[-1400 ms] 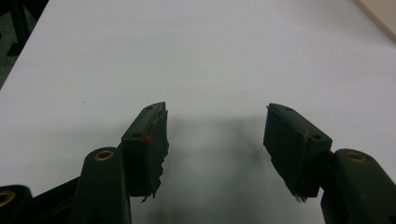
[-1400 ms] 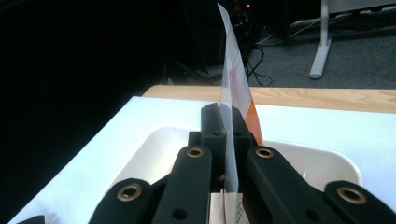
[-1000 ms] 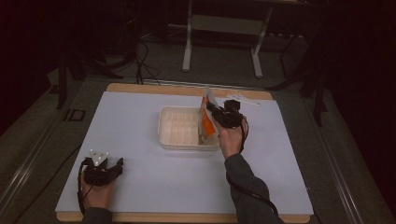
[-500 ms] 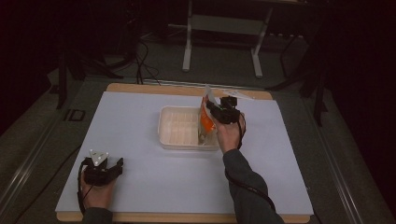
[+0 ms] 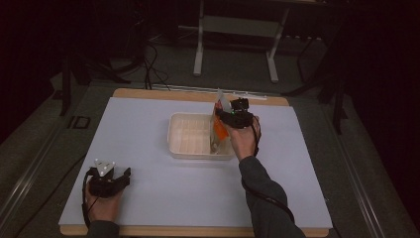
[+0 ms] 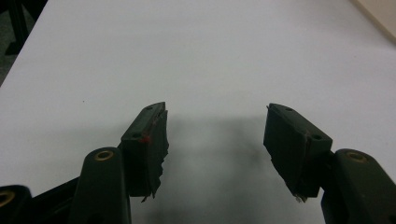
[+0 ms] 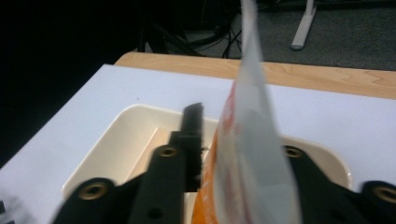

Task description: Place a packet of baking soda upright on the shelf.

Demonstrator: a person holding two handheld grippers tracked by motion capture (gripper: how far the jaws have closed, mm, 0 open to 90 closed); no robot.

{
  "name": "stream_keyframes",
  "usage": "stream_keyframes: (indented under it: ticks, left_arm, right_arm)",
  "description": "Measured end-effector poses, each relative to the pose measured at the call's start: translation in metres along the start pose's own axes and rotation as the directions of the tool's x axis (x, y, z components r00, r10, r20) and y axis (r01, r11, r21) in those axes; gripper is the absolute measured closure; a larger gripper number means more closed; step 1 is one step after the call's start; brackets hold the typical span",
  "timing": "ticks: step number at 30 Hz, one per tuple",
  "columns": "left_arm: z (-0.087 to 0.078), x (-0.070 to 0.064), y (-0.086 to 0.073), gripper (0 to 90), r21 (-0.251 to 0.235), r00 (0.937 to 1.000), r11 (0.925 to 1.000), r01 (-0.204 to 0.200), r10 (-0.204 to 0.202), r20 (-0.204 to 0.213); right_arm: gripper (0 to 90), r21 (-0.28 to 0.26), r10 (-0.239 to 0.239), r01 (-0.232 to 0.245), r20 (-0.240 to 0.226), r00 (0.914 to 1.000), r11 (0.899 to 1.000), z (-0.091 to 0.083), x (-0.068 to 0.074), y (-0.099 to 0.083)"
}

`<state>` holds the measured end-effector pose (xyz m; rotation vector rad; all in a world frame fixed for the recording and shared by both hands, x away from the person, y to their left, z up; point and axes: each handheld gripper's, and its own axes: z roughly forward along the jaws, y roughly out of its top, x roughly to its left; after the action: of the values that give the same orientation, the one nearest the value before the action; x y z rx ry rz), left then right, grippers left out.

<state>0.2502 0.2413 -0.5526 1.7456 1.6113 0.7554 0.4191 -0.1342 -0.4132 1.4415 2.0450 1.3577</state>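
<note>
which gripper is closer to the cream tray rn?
Right. The right gripper is over the tray's right end, clamping an orange-and-white packet. The left gripper rests open on the white mat near the table's front-left corner, well clear of the tray.

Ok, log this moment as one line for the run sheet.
right gripper: shut on orange packet, upright over tray | left gripper: open, nothing between jaws, near table front-left corner
</note>
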Motion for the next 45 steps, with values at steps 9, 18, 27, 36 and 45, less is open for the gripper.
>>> stream_keyframes:
  ticks: [9, 18, 27, 36, 45]
  left_arm:
    - [0.0, 0.001, 0.0, 39.3, -0.002, 1.0, 1.0, 0.004, -0.004, 0.001]
    - [0.0, 0.001, 0.0, 39.2, -0.001, 1.0, 1.0, 0.005, -0.005, 0.0]
    - [0.0, 0.001, 0.0, 39.1, -0.002, 0.9999, 0.9999, 0.01, -0.01, -0.002]
    - [0.0, 0.001, 0.0, 39.2, -0.007, 0.9999, 0.9999, 0.012, -0.012, -0.006]
    - [-0.001, 0.001, 0.0, 39.2, -0.008, 0.9999, 0.9999, 0.015, -0.015, -0.007]
  right_arm:
    - [48.1, 0.03, -0.058, 0.058, -0.027, 0.998, 0.998, -0.007, 0.011, 0.002]
    - [41.9, 0.044, -0.116, 0.117, -0.036, 0.9926, 0.992, -0.024, 0.014, 0.004]
    - [40.9, 0.064, -0.164, 0.166, -0.045, 0.9855, 0.984, -0.038, 0.013, 0.0]
    - [40.6, 0.056, -0.207, 0.211, -0.061, 0.9764, 0.976, -0.06, 0.016, -0.009]
    - [40.8, 0.047, -0.221, 0.227, -0.118, 0.9682, 0.973, -0.087, 0.018, -0.023]
